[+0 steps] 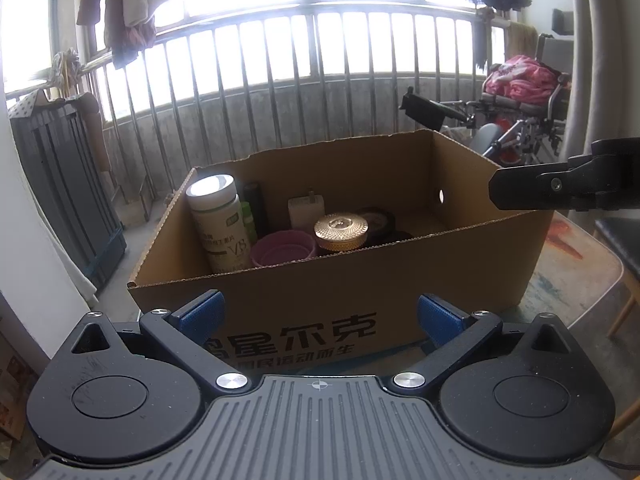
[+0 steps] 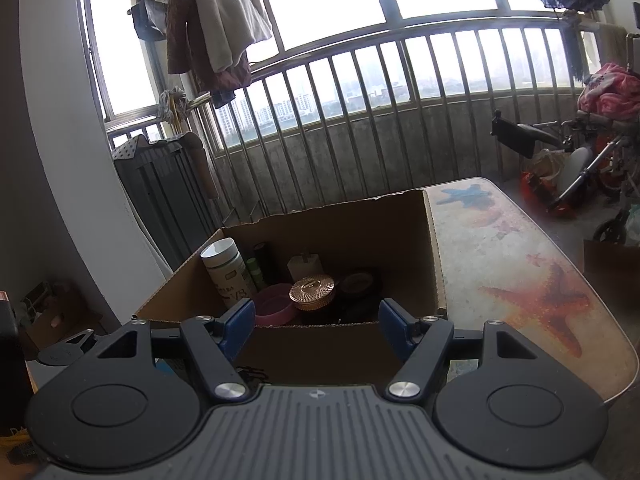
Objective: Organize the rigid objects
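- Metal balcony railing (image 2: 360, 128) below bright windows
- Jackets (image 2: 216, 28) hanging at upper left
- Wheelchair (image 2: 580, 160) holding pink bedding (image 2: 612, 92)
- Starfish-patterned desk (image 2: 532, 280)

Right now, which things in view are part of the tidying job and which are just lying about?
Job:
- cardboard box
- white bottle
- gold-lidded jar
- pink bowl
- white charger
- left gripper and right gripper, both open and empty

Lying about:
- hanging clothes
- wheelchair
- starfish tablecloth
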Motion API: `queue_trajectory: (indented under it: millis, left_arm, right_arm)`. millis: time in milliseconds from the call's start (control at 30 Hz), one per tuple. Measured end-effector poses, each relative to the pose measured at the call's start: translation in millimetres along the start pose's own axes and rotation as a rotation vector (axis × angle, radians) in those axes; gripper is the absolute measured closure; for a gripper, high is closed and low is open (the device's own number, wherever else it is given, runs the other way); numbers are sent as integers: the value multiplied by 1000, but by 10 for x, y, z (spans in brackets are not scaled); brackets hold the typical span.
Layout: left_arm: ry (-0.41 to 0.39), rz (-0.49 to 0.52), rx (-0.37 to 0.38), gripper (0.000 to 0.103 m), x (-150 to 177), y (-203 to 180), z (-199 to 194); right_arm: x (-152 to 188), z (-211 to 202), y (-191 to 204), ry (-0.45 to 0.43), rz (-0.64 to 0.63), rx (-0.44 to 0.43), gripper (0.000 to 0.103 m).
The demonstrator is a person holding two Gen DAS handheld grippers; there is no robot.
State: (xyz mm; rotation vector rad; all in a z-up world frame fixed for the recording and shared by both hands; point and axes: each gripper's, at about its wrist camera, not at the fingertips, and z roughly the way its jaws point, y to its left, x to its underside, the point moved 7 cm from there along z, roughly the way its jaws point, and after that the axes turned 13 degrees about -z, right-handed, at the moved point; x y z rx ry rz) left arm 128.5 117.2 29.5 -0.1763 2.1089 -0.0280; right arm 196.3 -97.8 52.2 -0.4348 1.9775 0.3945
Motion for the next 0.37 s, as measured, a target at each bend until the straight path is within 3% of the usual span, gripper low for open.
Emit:
queue_trajectory:
  millis: [367]
  left_arm:
    - [-8,3,2,0,2,6,-6]
  right_arm:
    - [-6,0,-7,3,1,1,31]
